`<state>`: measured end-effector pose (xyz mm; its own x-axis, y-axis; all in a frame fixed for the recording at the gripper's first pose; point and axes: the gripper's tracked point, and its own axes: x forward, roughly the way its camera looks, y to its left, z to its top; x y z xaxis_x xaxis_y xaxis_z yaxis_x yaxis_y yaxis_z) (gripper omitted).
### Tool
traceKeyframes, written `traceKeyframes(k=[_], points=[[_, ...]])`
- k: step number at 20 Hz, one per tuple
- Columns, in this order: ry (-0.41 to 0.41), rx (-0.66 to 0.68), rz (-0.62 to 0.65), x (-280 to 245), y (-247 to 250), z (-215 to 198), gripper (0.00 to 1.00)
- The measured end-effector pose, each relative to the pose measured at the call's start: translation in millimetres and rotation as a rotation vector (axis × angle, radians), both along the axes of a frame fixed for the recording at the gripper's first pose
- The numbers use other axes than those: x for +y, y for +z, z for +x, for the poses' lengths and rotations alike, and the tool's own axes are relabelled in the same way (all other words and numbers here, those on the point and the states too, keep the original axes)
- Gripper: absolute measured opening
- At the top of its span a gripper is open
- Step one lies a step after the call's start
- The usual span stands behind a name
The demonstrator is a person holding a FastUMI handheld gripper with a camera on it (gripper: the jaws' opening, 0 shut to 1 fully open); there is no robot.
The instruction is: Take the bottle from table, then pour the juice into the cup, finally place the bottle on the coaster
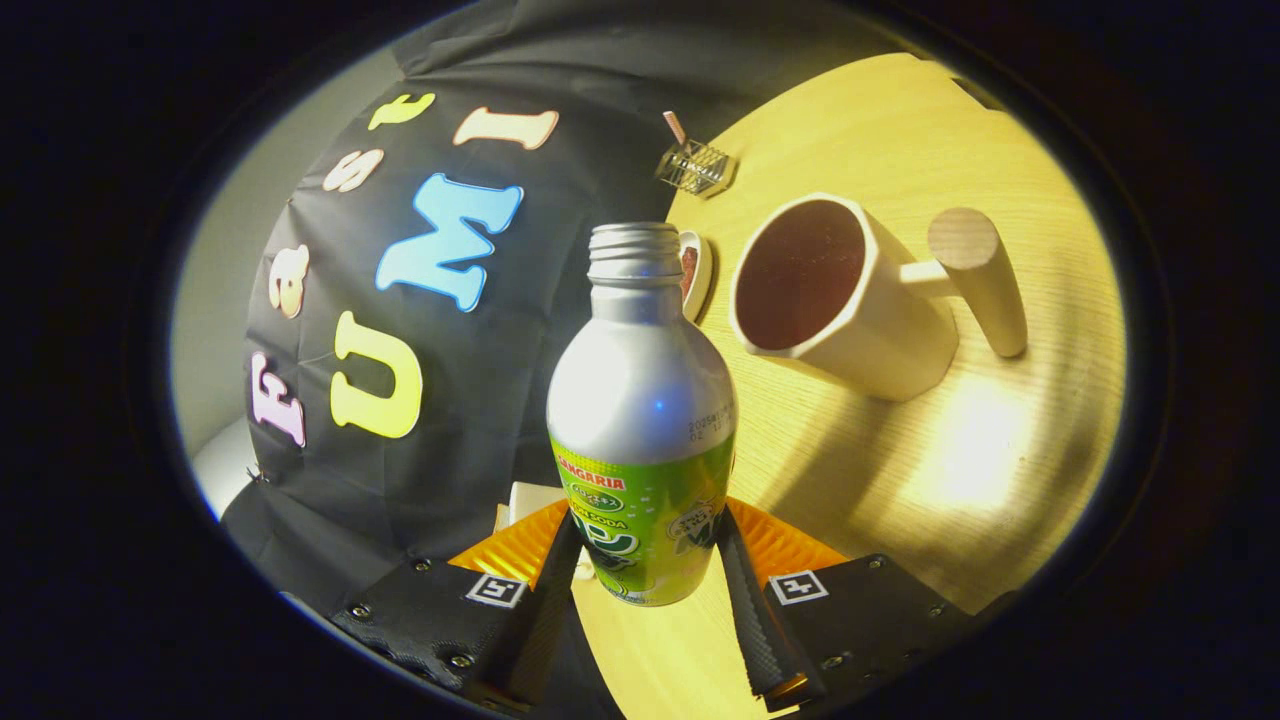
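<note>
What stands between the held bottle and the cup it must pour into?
Nothing visible. The gripper is shut on the uncapped bottle, and only bare table lies between it and the cup beyond.

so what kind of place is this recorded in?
Looks like a staged recording booth, not a real kitchen: a black cloth wall hangs right behind a small wooden table set with a cup, a coaster and the bottle that the tool is shut on.
</note>
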<state>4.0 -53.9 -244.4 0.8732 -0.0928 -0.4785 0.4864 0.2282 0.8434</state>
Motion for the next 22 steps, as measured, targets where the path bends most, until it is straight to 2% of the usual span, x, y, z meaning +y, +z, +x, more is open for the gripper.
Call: traceKeyframes(k=[11, 22], points=[[-0.038, 0.021, 0.168, 5, -9, 8, 0.73], [-0.080, 0.004, 0.312, 8, 4, 11, 0.73]])
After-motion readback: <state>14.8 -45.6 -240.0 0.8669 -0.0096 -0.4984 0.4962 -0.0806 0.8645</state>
